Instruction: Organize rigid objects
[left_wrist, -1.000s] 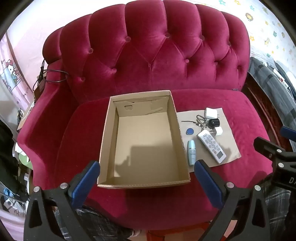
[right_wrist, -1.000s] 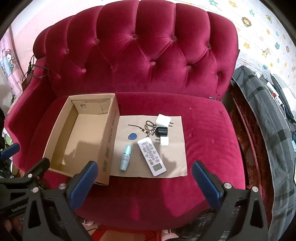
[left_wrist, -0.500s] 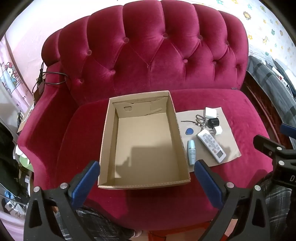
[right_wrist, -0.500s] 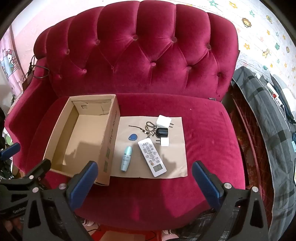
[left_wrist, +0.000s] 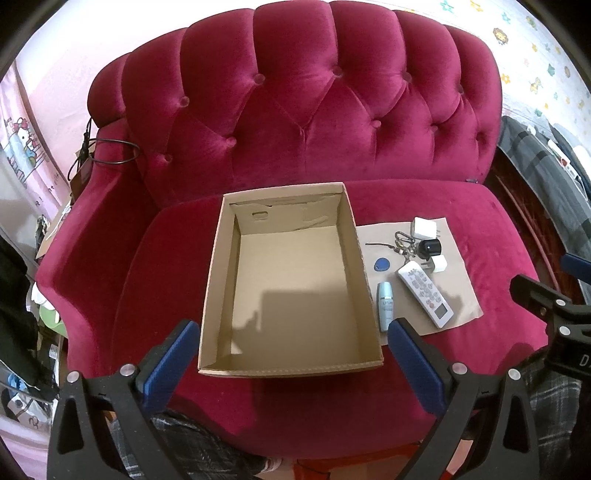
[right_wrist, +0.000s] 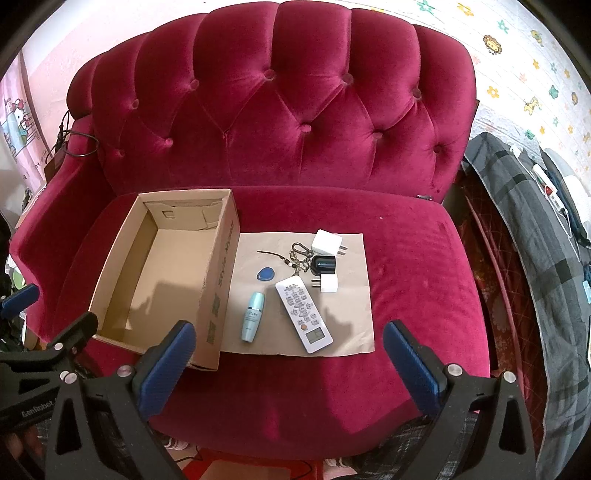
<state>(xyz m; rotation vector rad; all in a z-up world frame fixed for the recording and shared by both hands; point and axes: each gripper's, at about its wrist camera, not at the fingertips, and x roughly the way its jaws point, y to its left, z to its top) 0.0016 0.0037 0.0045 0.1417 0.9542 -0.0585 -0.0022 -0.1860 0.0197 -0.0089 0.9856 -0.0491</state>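
Right wrist view: both grippers' jaws are spread wide and empty, the remote (right_wrist: 303, 315) is lying beside the box (right_wrist: 218, 280), and could easily be fumbled off the soft sofa (right_wrist: 413, 258).

My left wrist cam: high, facing sofa (left_wrist: 303, 122), box (left_wrist: 291, 280) at 12 | my right wrist cam: same height, box (right_wrist: 162, 273) at 10 | shared: seat, box, mat (right_wrist: 351, 306).
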